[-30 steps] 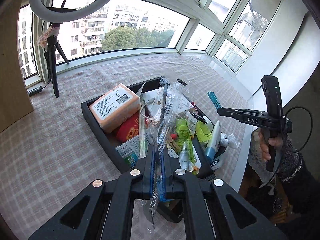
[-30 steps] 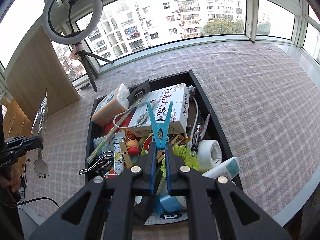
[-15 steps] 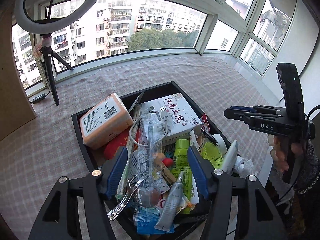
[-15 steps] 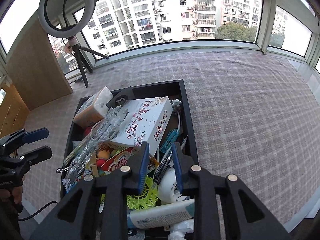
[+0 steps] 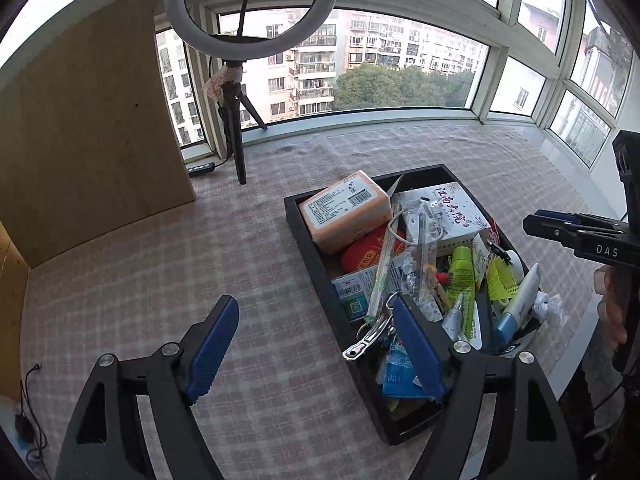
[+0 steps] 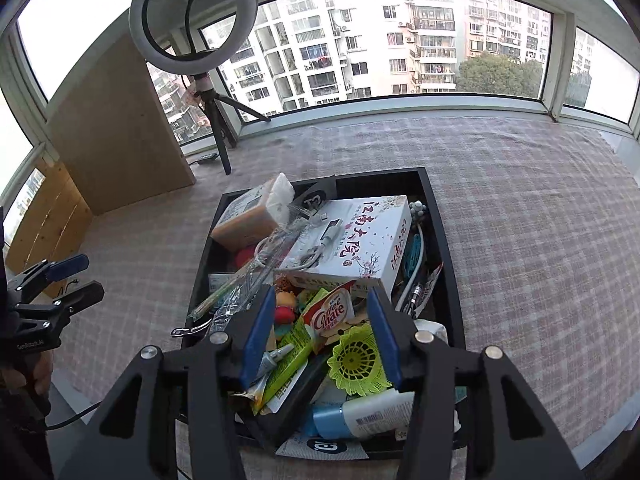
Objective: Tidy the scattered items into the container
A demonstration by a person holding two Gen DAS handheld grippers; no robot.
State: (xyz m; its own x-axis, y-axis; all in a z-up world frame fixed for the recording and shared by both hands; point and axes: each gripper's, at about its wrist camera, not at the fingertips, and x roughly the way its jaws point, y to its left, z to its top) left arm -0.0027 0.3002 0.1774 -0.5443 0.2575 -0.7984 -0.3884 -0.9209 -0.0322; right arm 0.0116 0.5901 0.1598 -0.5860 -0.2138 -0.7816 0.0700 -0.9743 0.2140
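Both grippers empty, nothing btwn the pads.

Left gripper (image 5: 316, 336): jaws spread wide, blue pads far apart. It hangs over the checked tablecloth (image 5: 160, 264) just left of the black tray (image 5: 308, 236); its right finger overlaps the tray's near-left corner in the left-wrist view.

Right gripper (image 6: 320, 326): jaws open approx. half way, narrower than the left one, held above the near end of the tray, over the yellow-green mesh shuttlecock (image 6: 356, 360) and the green tube (image 6: 288, 354).

Tray sits on the cloth near the table's near edge, piled full. Far-left inside: orange tissue pack (image 5: 346, 210) w/ barcode on top, tilted. Right of it a white box (image 6: 352, 242) w/ red lettering and blossom print, lying on top of other stuff; a white cable (image 6: 320, 250) lies across it. A long clear plastic packet (image 5: 416, 256) runs from the box toward the near-left side. Beside it a thin green stick in a sleeve (image 5: 380, 276). Red pouch (image 5: 366, 250) under the tissue pack. Coffee creamer sachet (image 6: 332, 312) sits mid-tray, just near of the box. Blue clothes peg (image 6: 414, 256) is wedged along the right wall next to the box. White-and-blue tube (image 6: 360, 412) lies across the near end. Metal nail clipper (image 5: 366, 338) pokes over the near-left rim.

No loose items visible on the cloth around the tray.

Far left: ring light on tripod (image 5: 240, 120) and a wooden board (image 5: 88, 120) leaning by the window.
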